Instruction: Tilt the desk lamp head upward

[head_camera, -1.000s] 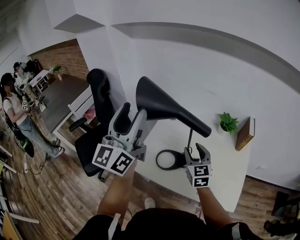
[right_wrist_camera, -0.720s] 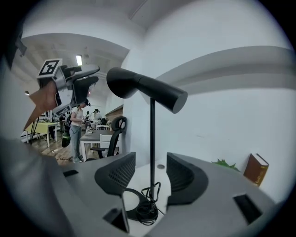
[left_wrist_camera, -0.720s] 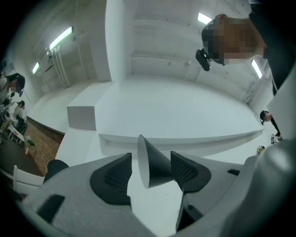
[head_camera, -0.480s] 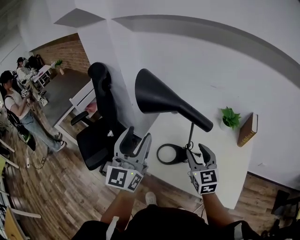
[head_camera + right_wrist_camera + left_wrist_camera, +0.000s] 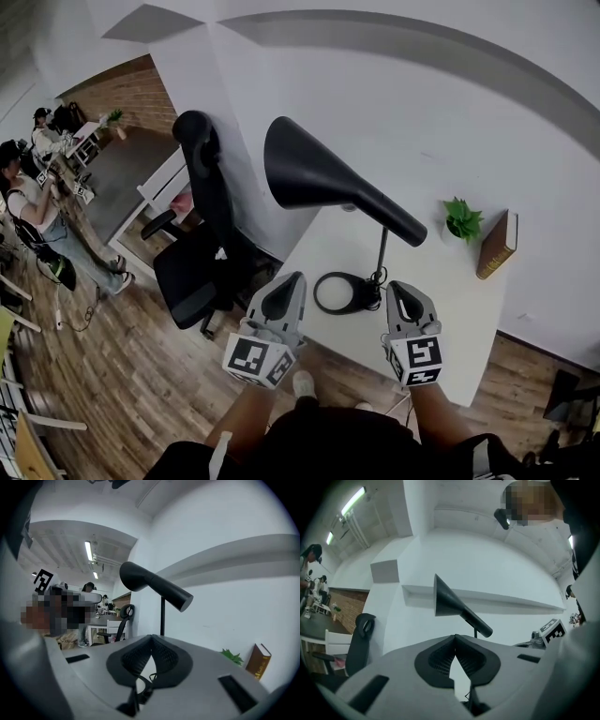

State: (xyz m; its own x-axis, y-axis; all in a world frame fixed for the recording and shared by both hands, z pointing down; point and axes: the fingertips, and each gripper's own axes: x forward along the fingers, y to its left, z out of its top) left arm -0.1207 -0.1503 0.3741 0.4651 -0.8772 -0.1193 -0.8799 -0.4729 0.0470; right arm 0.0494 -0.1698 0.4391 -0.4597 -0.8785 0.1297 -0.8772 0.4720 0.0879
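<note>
- The lamp (image 5: 339, 292) stands on the white surface (image 5: 441, 281), its ring base near the front edge.
- A thin stem (image 5: 382, 251) rises from the base's right side.
- The lamp head (image 5: 309, 173) is a black cone. Its wide mouth is high and turned left toward the chair (image 5: 202, 248), and its narrow neck slopes down to the right past the stem's top.
- Left gripper (image 5: 287, 286): jaws closing, tips already touching, with nothing between them. It hangs just off the surface's front-left edge, over the wooden floor, apart from the lamp.
- In the left gripper view the left gripper's (image 5: 455, 637) jaws point up at the lamp head (image 5: 450, 603), which is well apart from them.
- Right gripper (image 5: 405, 292): jaws closing too, clenched tip to tip and empty. It is over the front of the surface, just right of the base and not touching it.
- In the right gripper view the stem (image 5: 162, 616) rises behind the right gripper's (image 5: 151, 637) jaw tips.
- A small plant (image 5: 459, 221) and a leaning book (image 5: 497, 244) sit at the back by the wall.
</note>
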